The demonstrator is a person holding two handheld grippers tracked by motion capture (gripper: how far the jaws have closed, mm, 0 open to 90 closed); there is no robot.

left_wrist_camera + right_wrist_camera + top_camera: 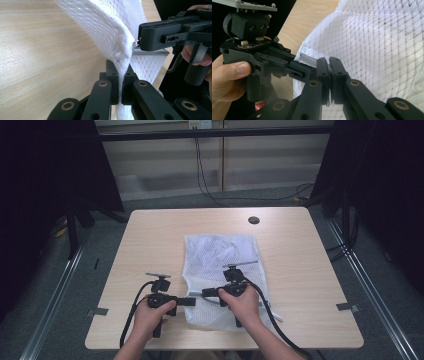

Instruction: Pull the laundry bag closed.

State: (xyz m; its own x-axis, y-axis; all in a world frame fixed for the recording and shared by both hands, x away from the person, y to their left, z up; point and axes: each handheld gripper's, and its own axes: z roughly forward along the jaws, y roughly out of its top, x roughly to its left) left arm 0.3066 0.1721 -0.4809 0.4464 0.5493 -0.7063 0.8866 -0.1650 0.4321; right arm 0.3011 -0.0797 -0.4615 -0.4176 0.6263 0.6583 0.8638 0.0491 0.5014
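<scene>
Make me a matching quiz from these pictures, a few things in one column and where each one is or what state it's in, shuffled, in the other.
Column one:
1. white mesh bag
2. left tool
3. right tool
4. dark round spot

Column two:
A. on the table near its far edge
B. lying across the table's middle
C. shut on the mesh fabric at the bag's corner
D. shut at the bag's edge by a small metal zipper pull

Pairs: 1-B, 2-C, 3-D, 4-A
</scene>
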